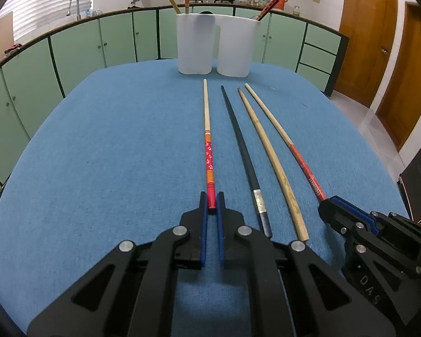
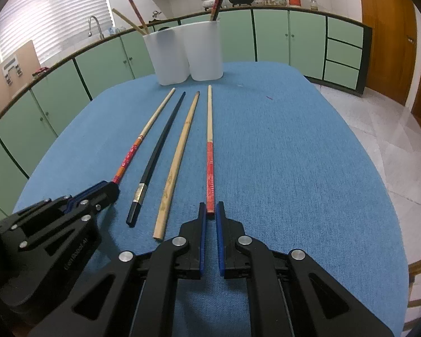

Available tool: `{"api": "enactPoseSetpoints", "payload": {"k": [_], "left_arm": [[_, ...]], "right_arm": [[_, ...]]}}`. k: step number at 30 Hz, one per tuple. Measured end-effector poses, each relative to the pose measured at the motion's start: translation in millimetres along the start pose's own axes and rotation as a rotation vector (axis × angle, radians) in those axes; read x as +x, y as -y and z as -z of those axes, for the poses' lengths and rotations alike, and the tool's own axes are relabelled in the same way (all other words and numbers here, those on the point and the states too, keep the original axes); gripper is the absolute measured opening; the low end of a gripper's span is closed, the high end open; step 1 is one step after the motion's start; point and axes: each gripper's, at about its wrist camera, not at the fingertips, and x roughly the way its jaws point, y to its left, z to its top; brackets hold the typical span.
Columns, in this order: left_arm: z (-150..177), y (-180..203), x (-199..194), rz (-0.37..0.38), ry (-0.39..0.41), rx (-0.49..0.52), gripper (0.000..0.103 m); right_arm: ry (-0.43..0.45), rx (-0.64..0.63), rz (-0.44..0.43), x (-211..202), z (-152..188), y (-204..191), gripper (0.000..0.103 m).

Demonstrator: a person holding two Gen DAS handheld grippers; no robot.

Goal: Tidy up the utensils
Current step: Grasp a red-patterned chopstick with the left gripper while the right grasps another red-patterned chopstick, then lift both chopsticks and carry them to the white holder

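Pinching only the very butt ends, the left tool [image 1: 212,202] grips the flowered red-and-cream chopstick [image 1: 207,140] and the right tool [image 2: 210,210] the plain red-handled one [image 2: 209,140], both low and level over the blue-clothed bench [image 1: 98,140]; lifted, the long sticks may droop or twist free before reaching the white tubs [image 1: 213,47].

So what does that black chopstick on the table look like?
The long black chopstick looks glossy and tapers to a thin tip aimed at the two white plastic cups. A silver metal band wraps it near the thick end. It lies flat on the blue tablecloth, second from the left of four, with nothing gripping it.
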Motion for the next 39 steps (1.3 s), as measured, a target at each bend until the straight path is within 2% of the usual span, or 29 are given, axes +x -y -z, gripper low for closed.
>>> {"api": "enactPoseSetpoints", "payload": {"k": [5,10,23,32,39], "left_arm": [[-1.3,-0.4,-3.2,-0.008,0.004,0.007,0.005],[-9.5,-1.9,-20.3,-0.023,0.044,0.034,0.005],[-58.5,-2.7,-80.8,-0.093,0.226,0.1,0.005],[-97.0,-12.8,-113.1,-0.056,0.326,0.057,0.005],[-123.3,-25.2,-125.2,-0.001,0.362,0.003,0.005]], "right_arm": [[0.012,-0.016,0.007,-1.4,-0.4,-0.7,0.006],[0.048,-0.01,-0.001,-14.9,-8.3,4.3,0.006],[0.174,-0.058,0.002,-64.8,-54.9,9.6,0.006],[0.215,-0.087,-0.01,-83.5,-85.8,15.7,0.006],[0.232,-0.106,-0.07,-97.7,-115.7,16.7,0.005]]}}
